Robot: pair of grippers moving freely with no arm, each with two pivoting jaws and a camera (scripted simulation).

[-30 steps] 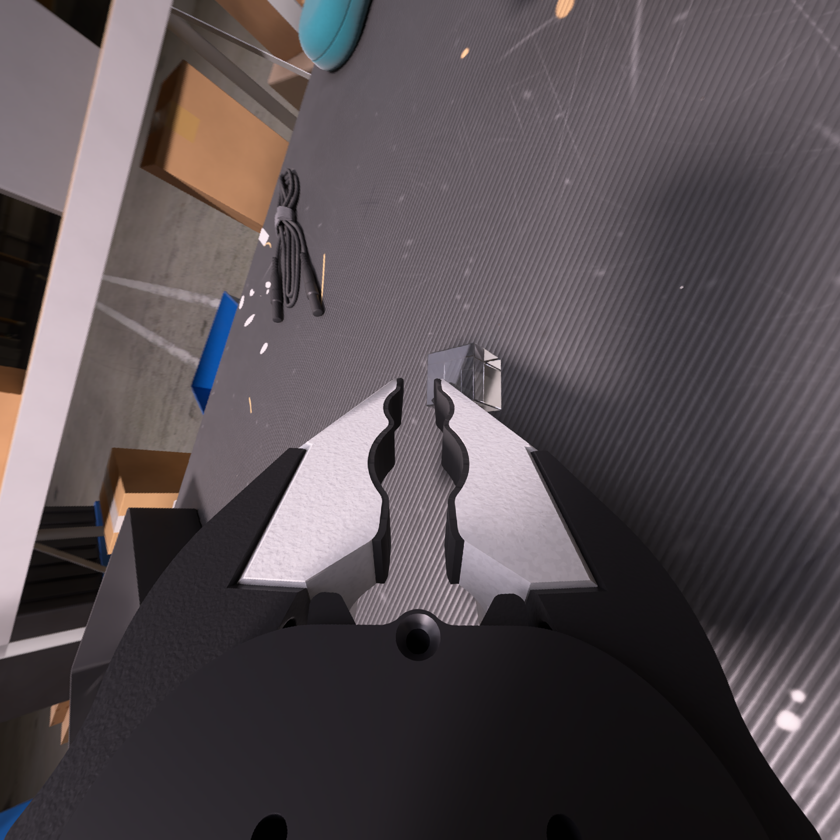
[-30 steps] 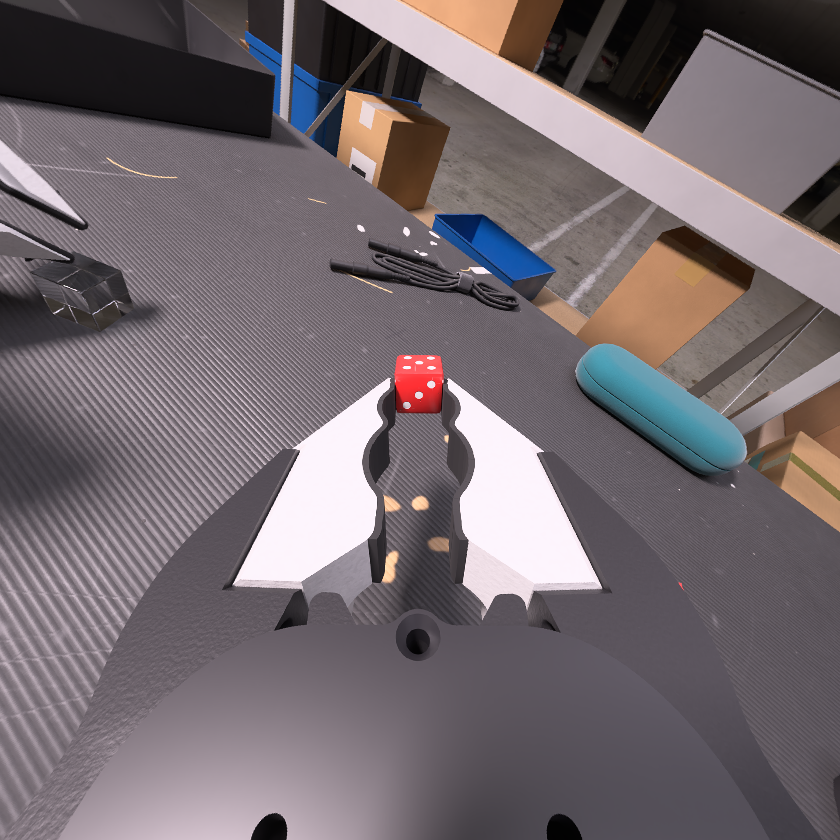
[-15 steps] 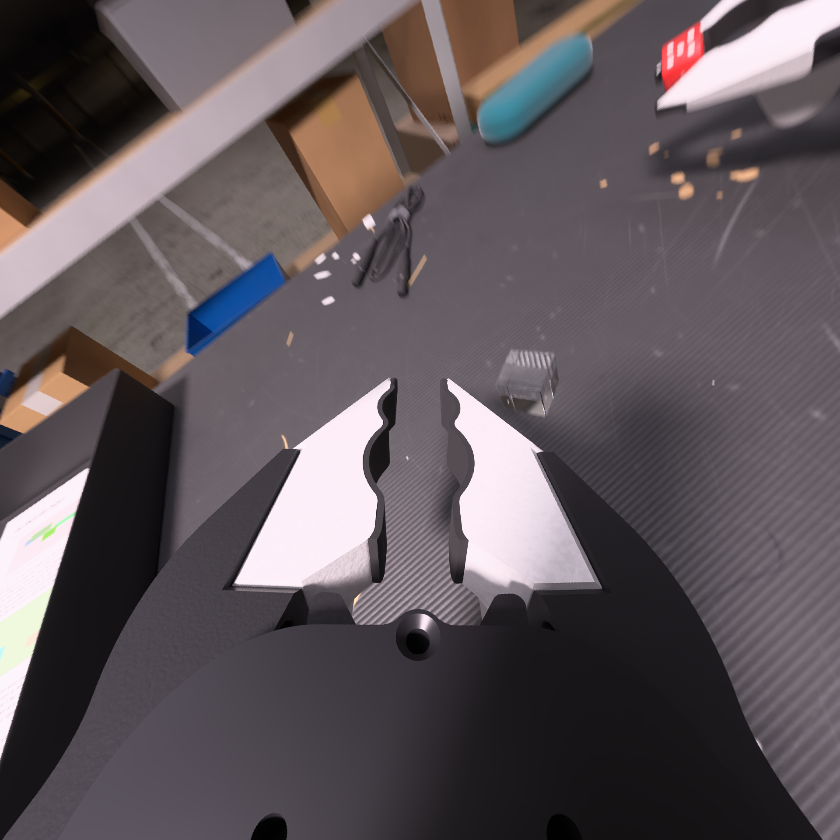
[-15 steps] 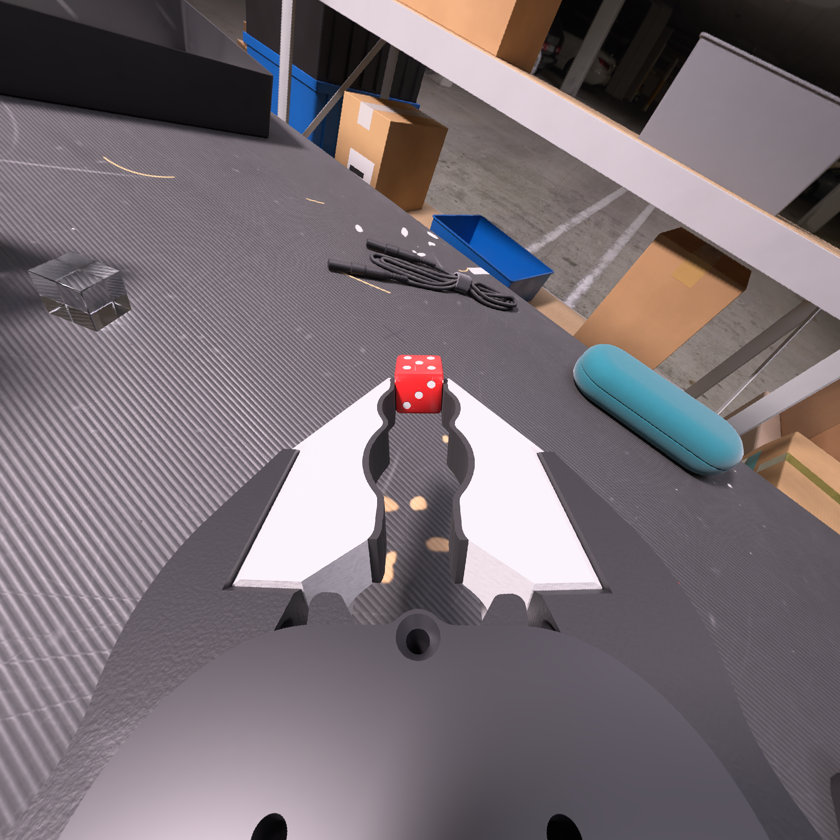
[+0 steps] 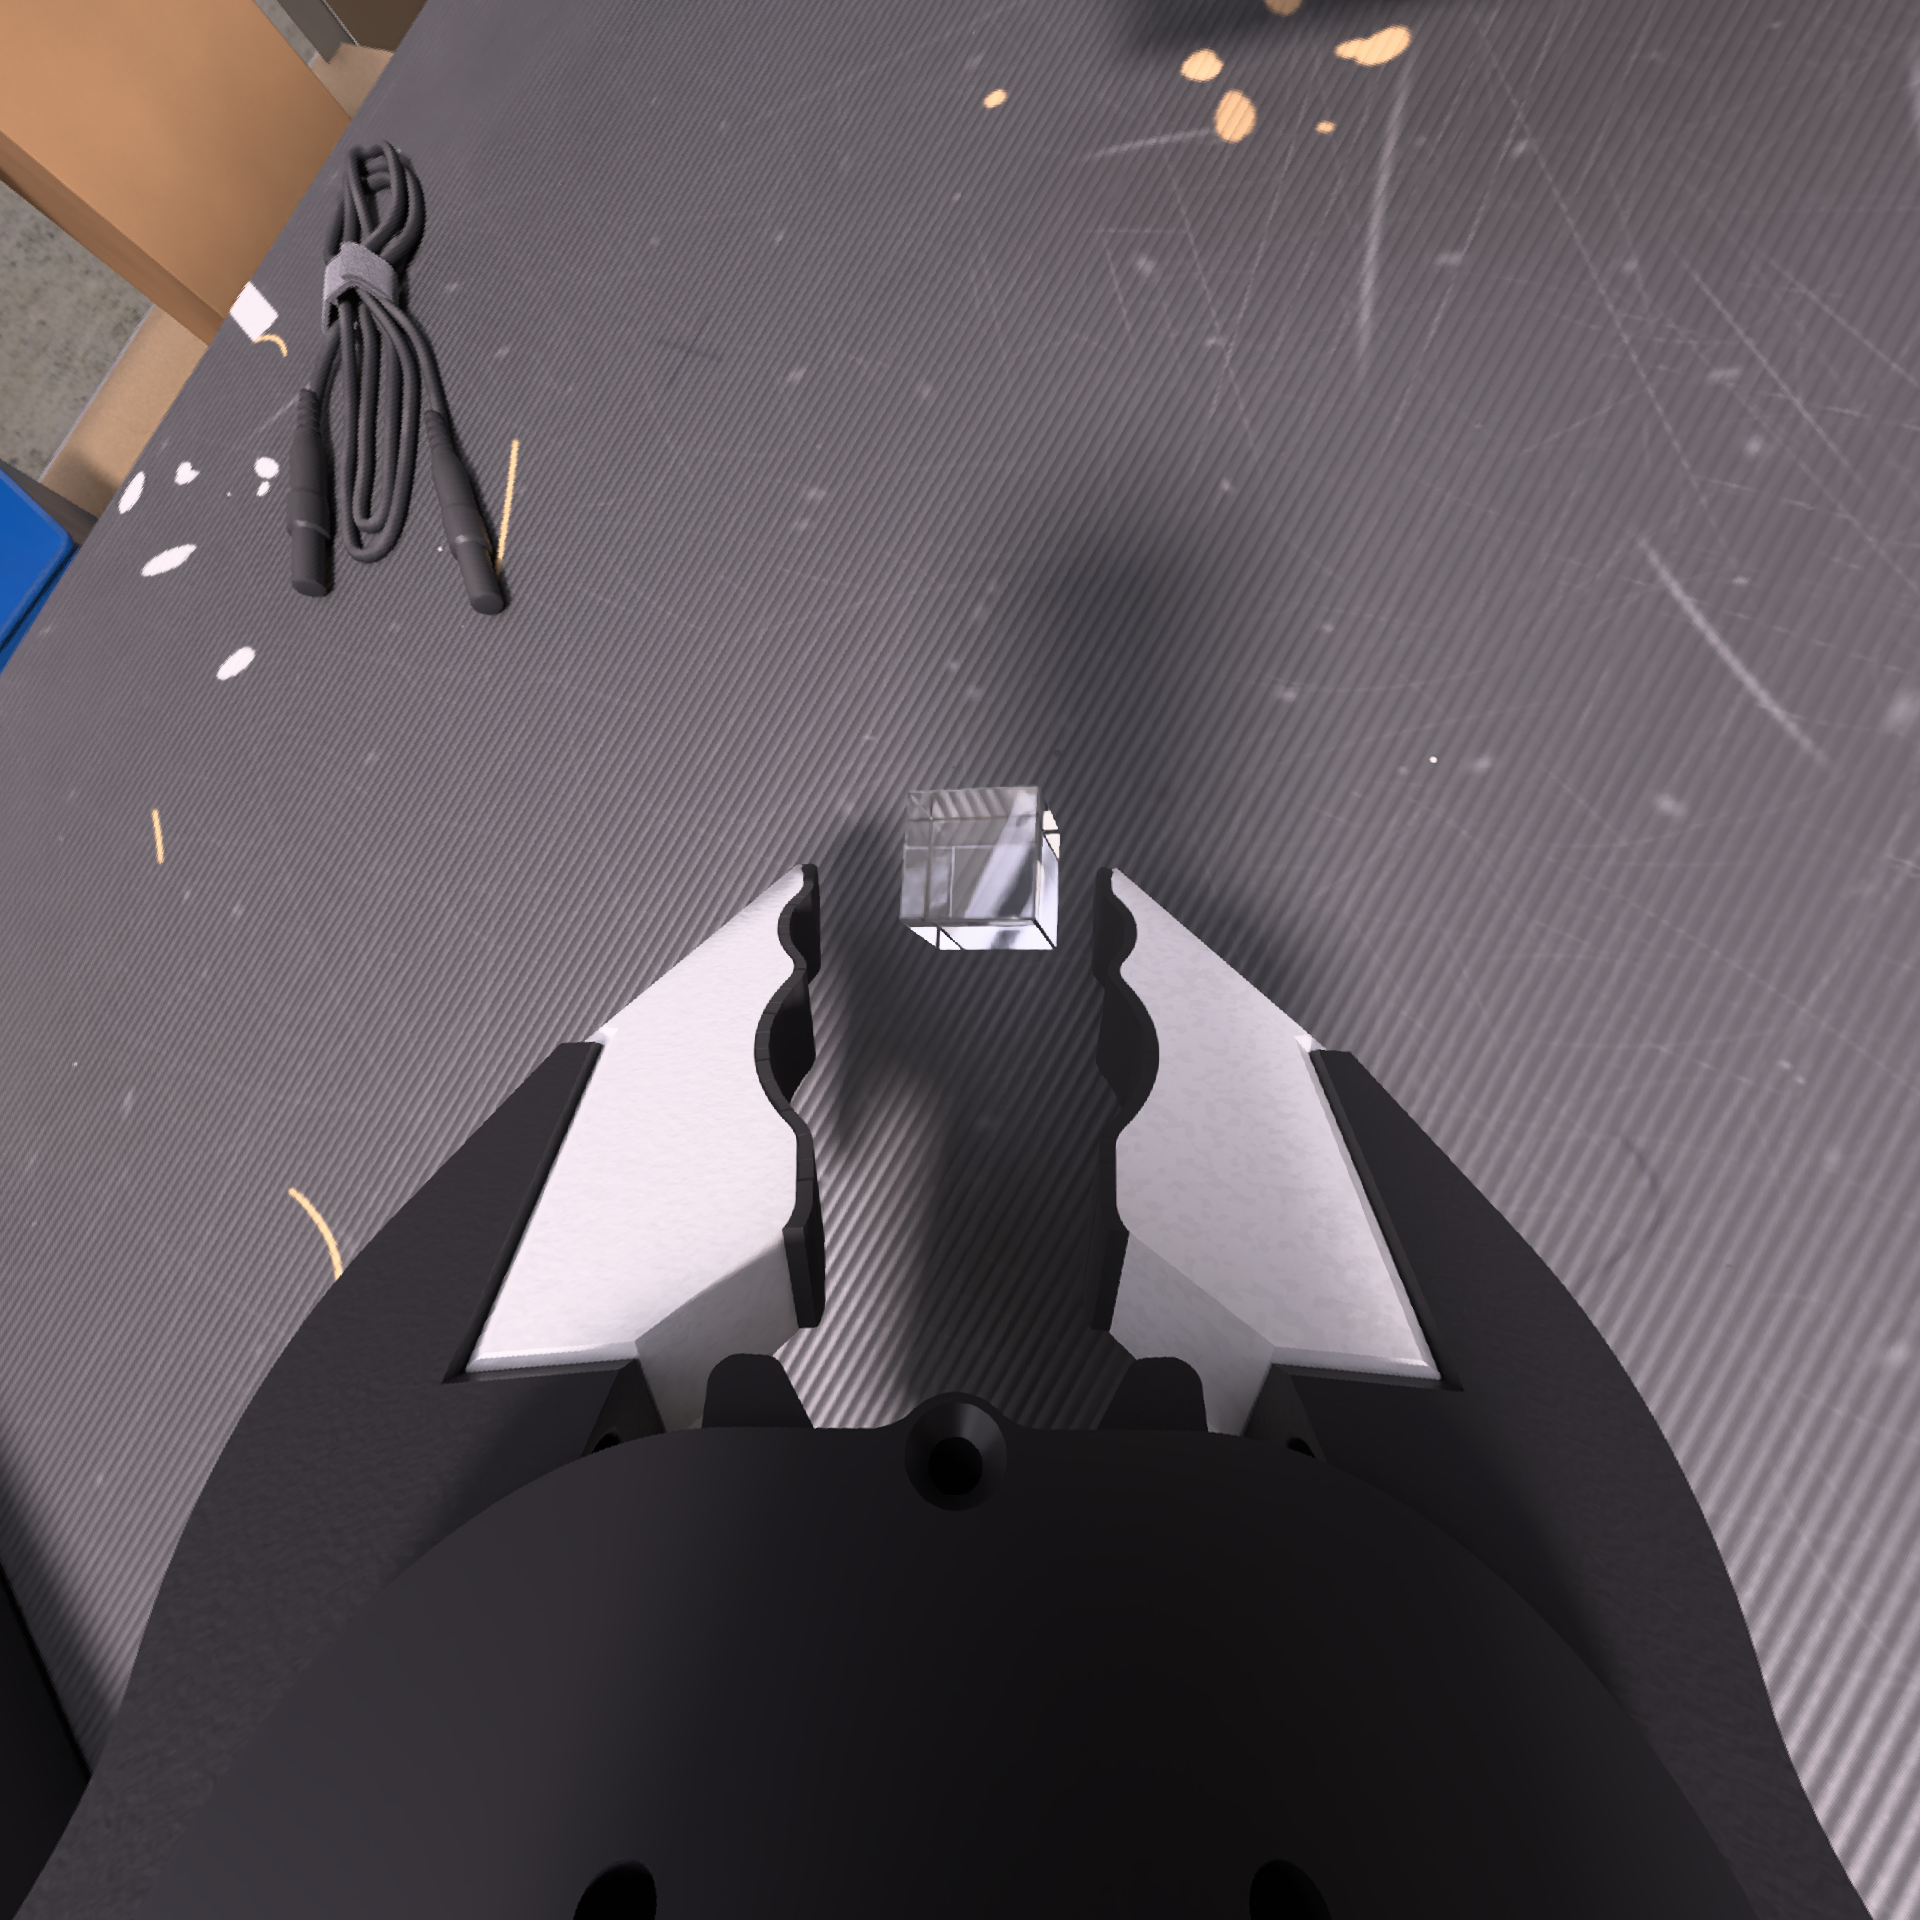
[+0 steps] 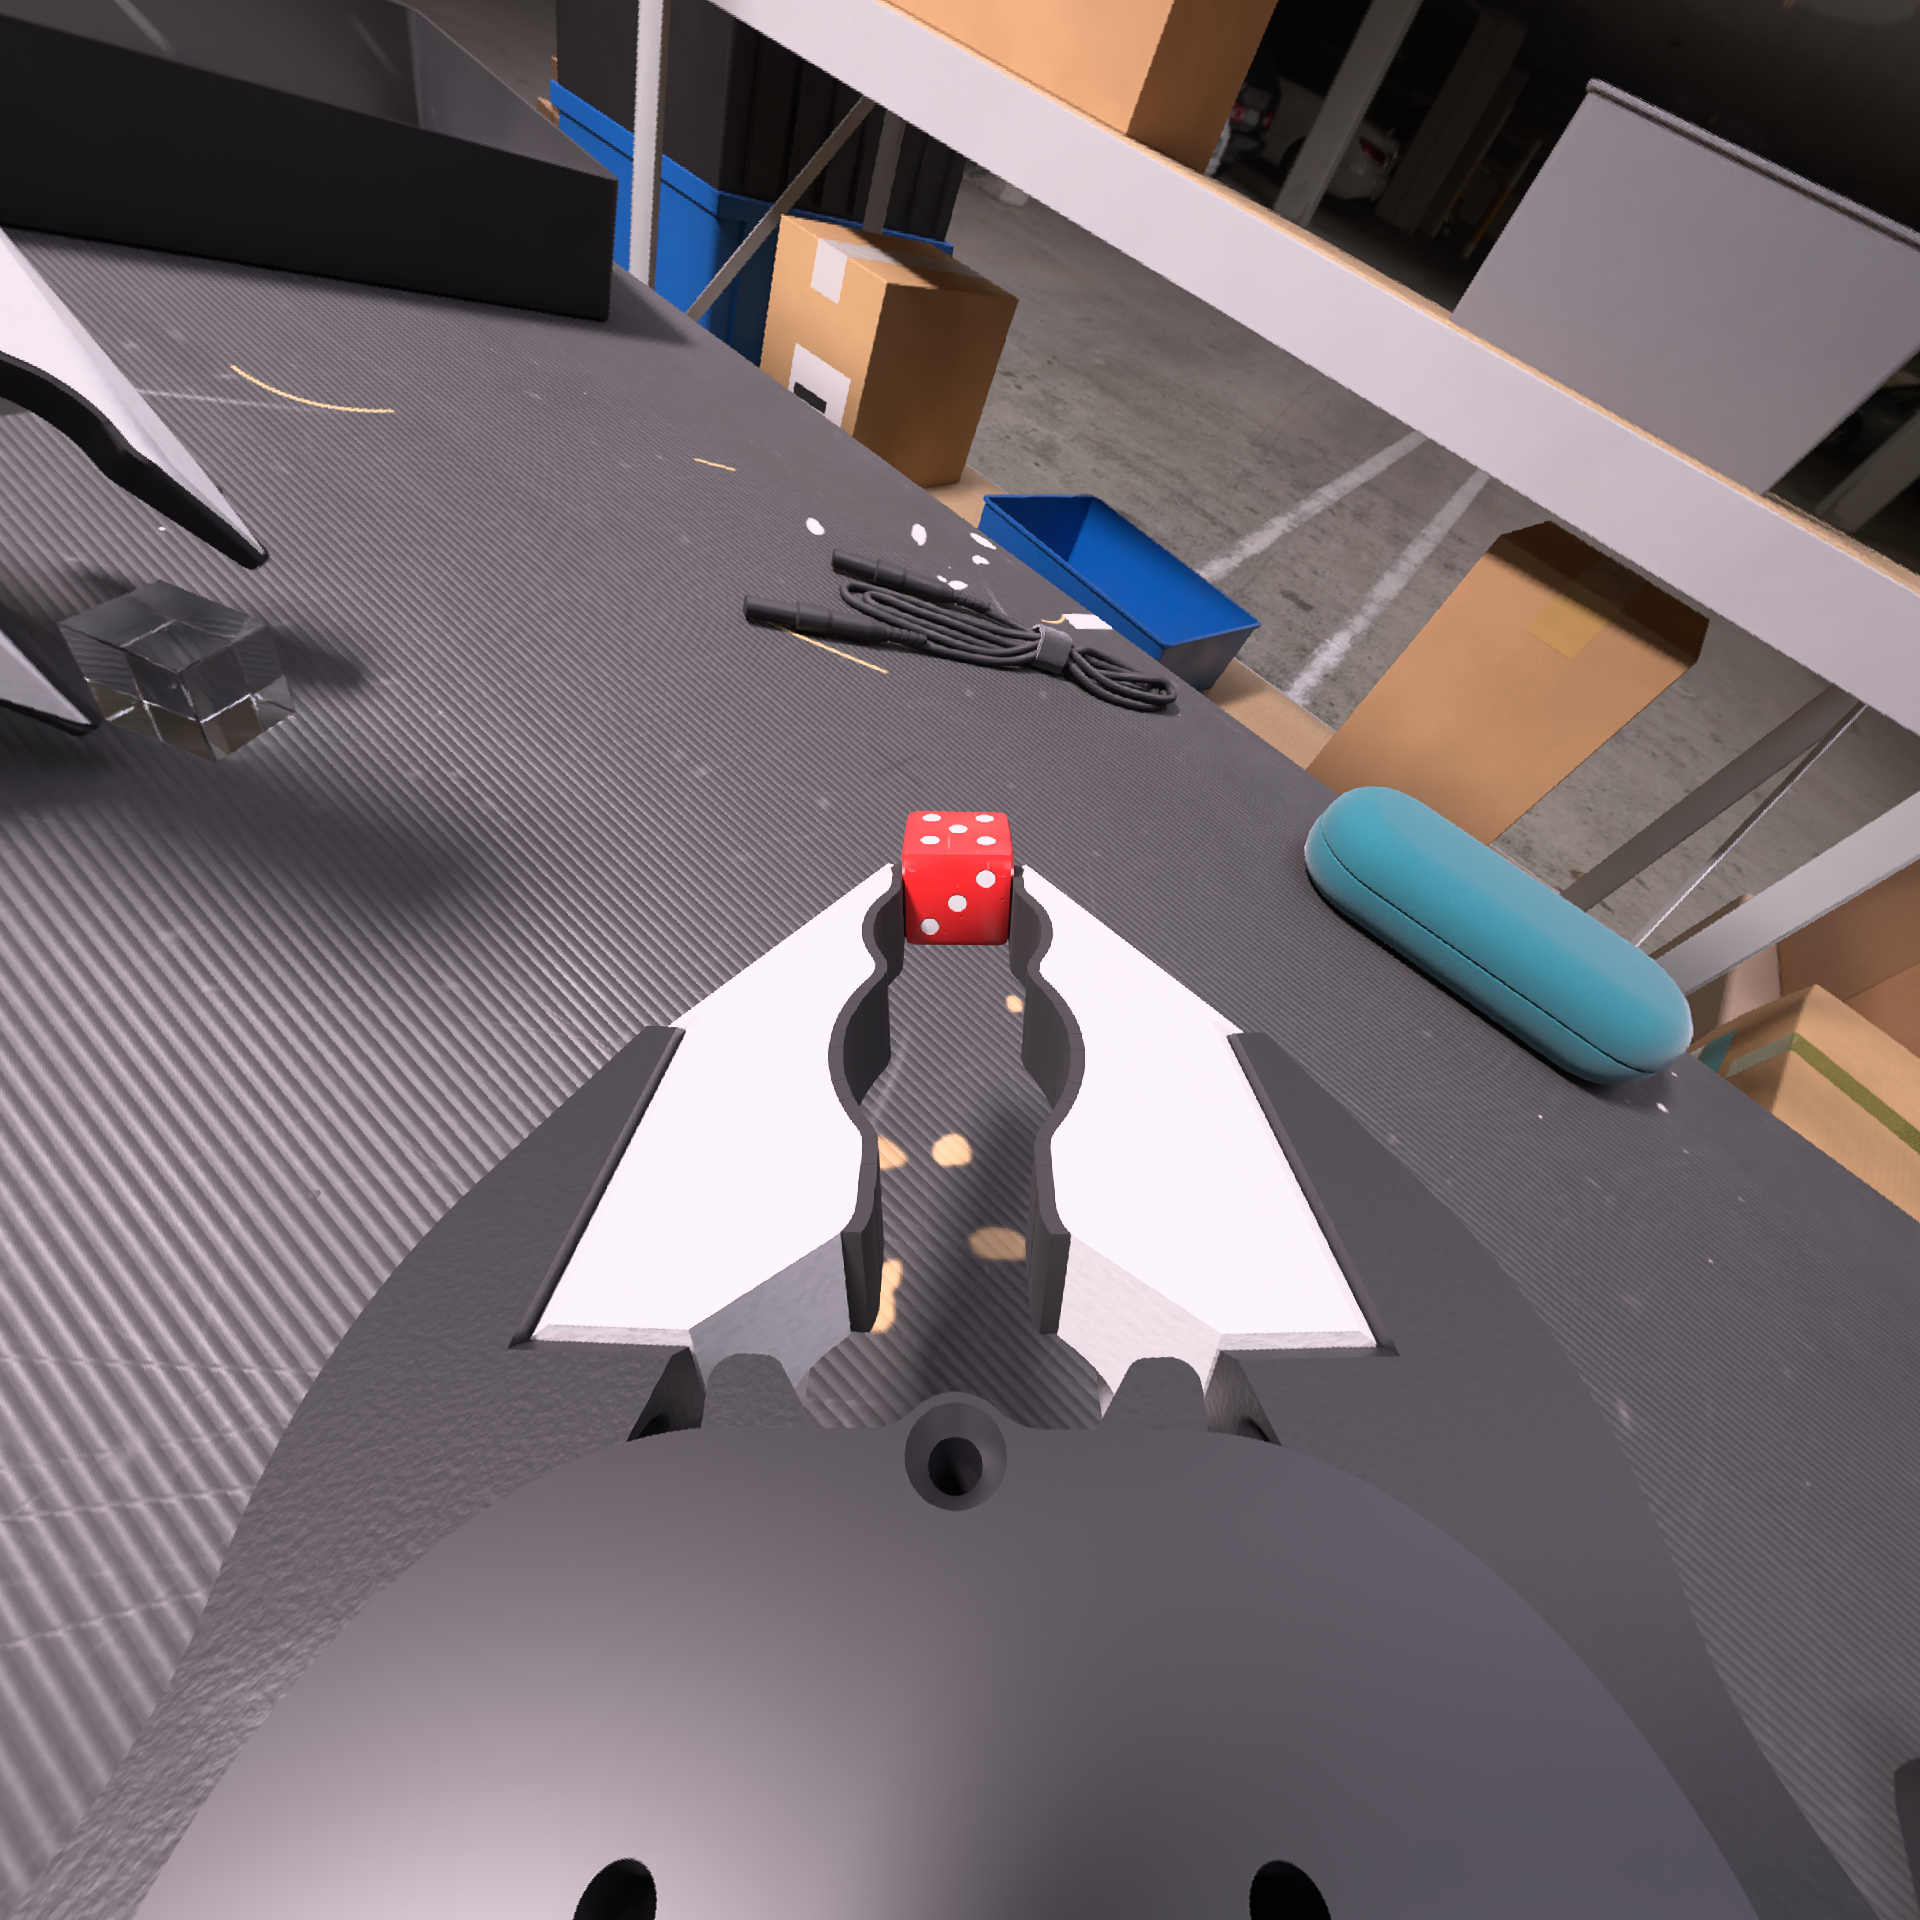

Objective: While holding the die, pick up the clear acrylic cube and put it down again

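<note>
Tabletop (image 5: 1351, 520), dark ribbed grey. One clear acrylic cube (image 5: 980, 871) resting on it, just ahead of the left gripper (image 5: 956, 883), jaws spread, untouched, nothing between. One red die (image 6: 956, 878) pinched in the right gripper (image 6: 956, 883) jaws. One bundled black cable (image 5: 379, 384) and one teal case (image 6: 1496, 935), both well apart from the cube. Several cardboard boxes (image 6: 883, 343) beyond the edge.

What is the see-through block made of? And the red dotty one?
The clear acrylic cube looks like glossy clear plastic, maybe glass: the table's stripes show through it and its edges glint. The die looks like smooth, hard red plastic with painted white dots and a slight shine.
</note>
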